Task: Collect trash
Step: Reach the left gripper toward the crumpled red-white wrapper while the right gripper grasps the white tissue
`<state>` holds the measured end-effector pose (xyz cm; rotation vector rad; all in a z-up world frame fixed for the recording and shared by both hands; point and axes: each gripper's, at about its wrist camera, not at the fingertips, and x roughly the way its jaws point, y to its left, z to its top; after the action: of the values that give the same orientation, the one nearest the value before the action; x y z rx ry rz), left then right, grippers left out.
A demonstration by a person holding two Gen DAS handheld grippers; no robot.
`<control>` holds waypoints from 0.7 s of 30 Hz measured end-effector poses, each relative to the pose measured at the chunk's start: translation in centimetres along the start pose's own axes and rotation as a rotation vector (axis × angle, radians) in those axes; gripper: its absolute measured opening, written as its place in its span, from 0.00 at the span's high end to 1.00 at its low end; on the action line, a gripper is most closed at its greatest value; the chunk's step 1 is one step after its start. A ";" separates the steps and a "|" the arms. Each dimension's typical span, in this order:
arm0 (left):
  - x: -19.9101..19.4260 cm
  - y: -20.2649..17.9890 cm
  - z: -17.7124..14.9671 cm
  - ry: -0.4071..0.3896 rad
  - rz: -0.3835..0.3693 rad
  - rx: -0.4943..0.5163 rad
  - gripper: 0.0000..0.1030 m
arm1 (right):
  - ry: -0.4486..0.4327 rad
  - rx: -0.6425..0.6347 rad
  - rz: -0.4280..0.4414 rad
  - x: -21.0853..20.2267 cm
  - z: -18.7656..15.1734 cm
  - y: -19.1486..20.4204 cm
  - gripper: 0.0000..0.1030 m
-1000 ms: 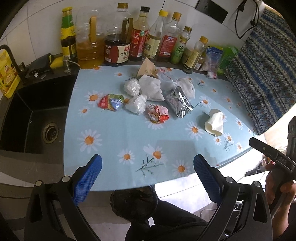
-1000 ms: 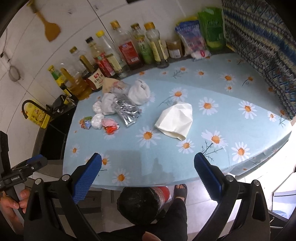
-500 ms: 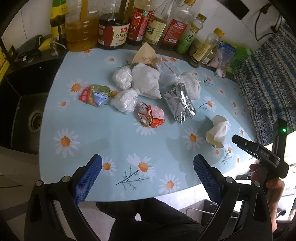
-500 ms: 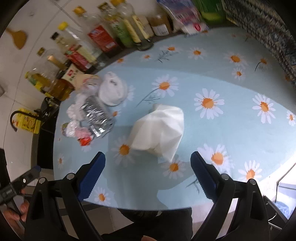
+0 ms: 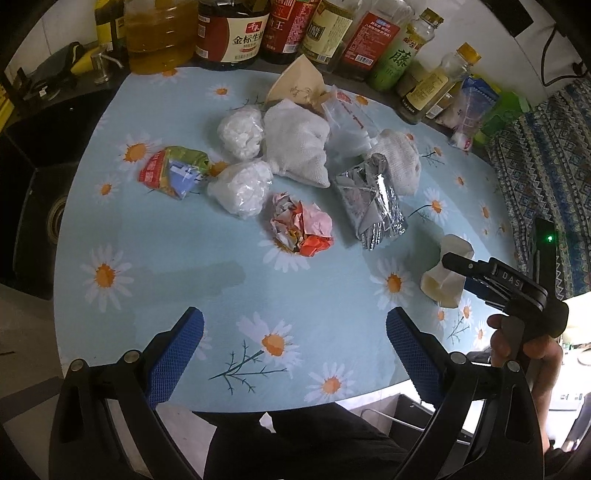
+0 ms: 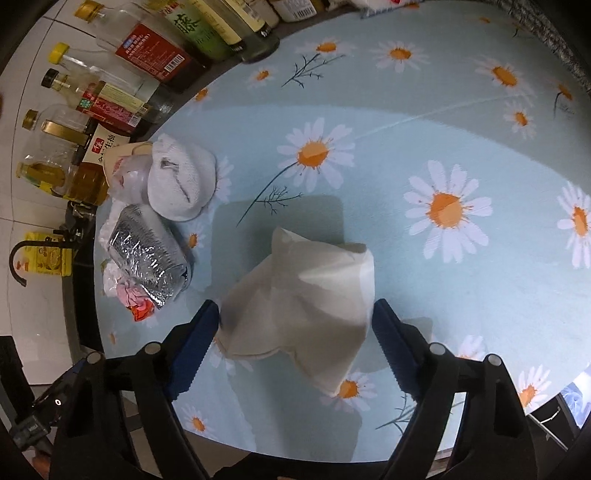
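The right tongs [image 6: 295, 328] point steeply down at the daisy-print worktop [image 6: 424, 155] with a crumpled white paper [image 6: 299, 299] lying between their blue pads; the jaws are closing, the left pad at the paper's edge or just touching it, the right pad just beside it with a sliver of cloth showing between, so the paper is straddled but not yet clamped. From the left wrist view the same paper [image 5: 445, 277] sits near the worktop's right edge, with the right tongs [image 5: 465, 273] coming over it from a hand [image 5: 524, 343]. The left tongs [image 5: 295, 347] hang with jaws wide apart and nothing between them, over bare cloth at the near edge. Well beyond them lies the rest of the trash: a red-and-pink wad [image 5: 301, 229], a foil packet [image 5: 371, 201], two white plastic balls [image 5: 240, 188], a cloth bundle [image 5: 297, 146] and a colourful wrapper [image 5: 171, 171], with bottles [image 5: 229, 29] along the back.
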<state>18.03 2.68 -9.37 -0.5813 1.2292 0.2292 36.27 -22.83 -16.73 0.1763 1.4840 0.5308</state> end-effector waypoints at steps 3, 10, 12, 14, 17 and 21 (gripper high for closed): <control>0.5 0.0 0.4 0.009 0.001 -0.006 0.07 | -0.003 -0.021 -0.016 0.1 0.3 0.5 0.19; 1.1 0.2 0.9 0.016 -0.005 -0.010 0.07 | -0.008 -0.041 -0.001 0.0 0.2 1.0 0.21; 1.3 0.4 1.1 0.017 -0.015 -0.014 0.07 | -0.013 -0.044 0.010 -0.4 0.0 1.0 0.21; 1.9 0.4 1.4 0.026 -0.016 -0.011 0.07 | -0.026 -0.058 0.019 -1.0 -0.2 1.2 0.21; 2.6 0.3 1.7 0.038 -0.018 0.004 0.07 | -0.040 -0.076 0.032 -2.0 -0.4 1.5 0.21; 3.7 -0.2 2.6 0.031 0.000 0.043 0.08 | -0.057 -0.097 0.045 -3.2 -0.7 1.6 0.21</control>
<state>21.47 3.35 -12.23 -0.5493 1.2612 0.1935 35.23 -22.96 -13.26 0.1480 1.3983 0.6282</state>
